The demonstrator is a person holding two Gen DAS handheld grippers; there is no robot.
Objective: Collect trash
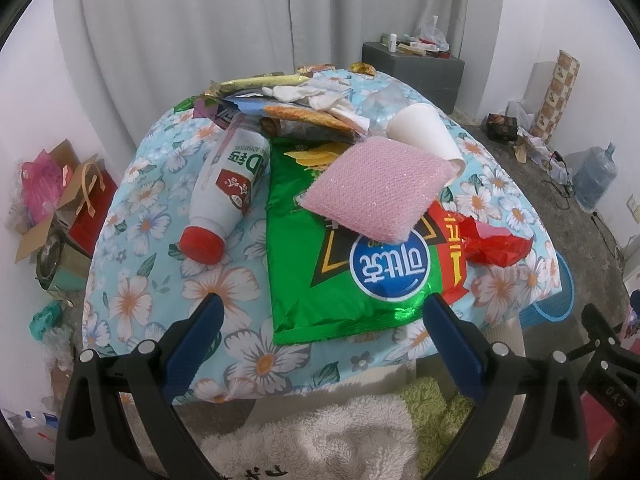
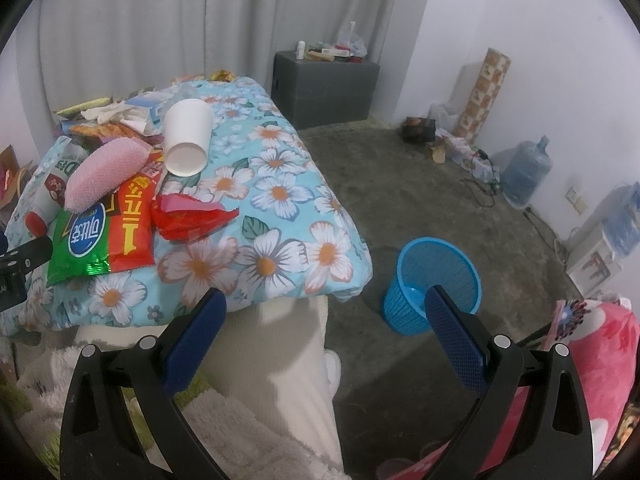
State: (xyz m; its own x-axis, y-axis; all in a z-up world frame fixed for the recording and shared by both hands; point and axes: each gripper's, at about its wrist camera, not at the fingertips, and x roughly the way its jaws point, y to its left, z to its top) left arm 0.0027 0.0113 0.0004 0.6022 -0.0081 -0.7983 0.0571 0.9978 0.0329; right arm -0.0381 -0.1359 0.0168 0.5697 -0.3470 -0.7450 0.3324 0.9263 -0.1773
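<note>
a pile of trash is seen on a tabletop (image 1: 132, 216) covered w/ a blue floral cloth. a green snack bag (image 1: 320, 264) lies flat near the front edge, w/ a pink scrub sponge (image 1: 380, 188) resting on top of it. a white bottle w/ red cap (image 1: 228, 192) lies on its side just left of the bag, touching it. a white paper cup (image 1: 428, 132) lies tipped over behind the sponge; a crumpled red wrapper (image 1: 496, 240) sits to the bag's right. more wrappers & tissues (image 1: 304, 100) are heaped at the far end. a blue mesh bin (image 2: 432, 280) stands on the concrete floor, off the tabletop's right corner. left gripper (image 1: 320, 328) is held low before the bag, fingers (image 1: 196, 336) spread wide, nothing pinched. right gripper (image 2: 324, 324) is likewise spread & empty, aimed between tabletop corner & bin.
</note>
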